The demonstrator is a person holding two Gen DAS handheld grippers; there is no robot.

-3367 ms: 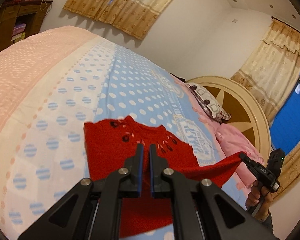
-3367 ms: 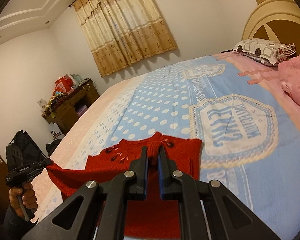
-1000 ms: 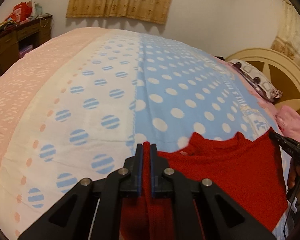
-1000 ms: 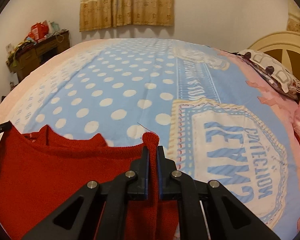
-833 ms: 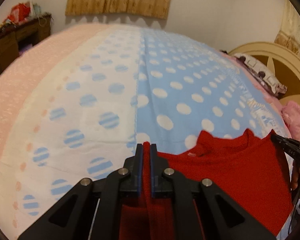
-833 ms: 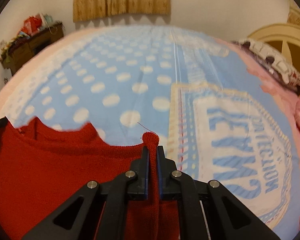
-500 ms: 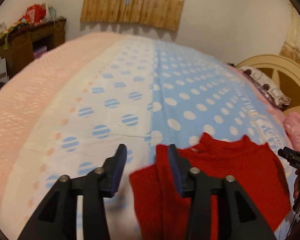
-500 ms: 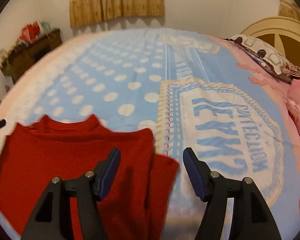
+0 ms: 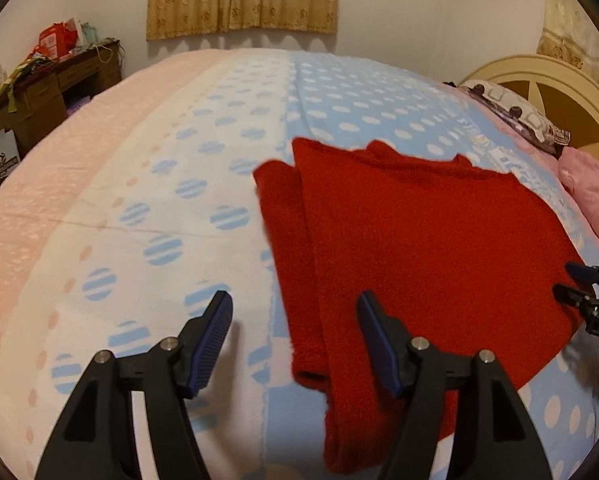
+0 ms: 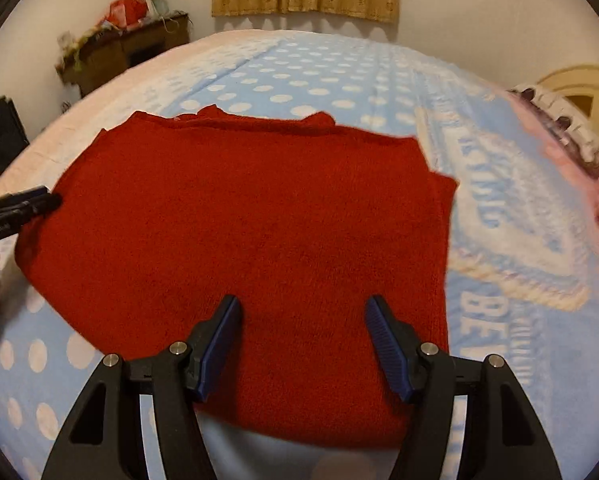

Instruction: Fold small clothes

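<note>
Red knit sweater (image 10: pixel 251 248) flat on polka-dot bedspread (image 9: pixel 147 184), sleeve (image 9: pixel 287 264) poking out. Your left gripper (image 9: pixel 295 332) and right gripper (image 10: pixel 303 340) spread, empty. Risk: pinch one layer only, fold drags crooked.

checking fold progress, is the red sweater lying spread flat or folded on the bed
Partly folded: the red sweater lies flat on the bed with both sleeves tucked along its sides, body not yet folded. Both grippers' jaws are open, off it.
</note>
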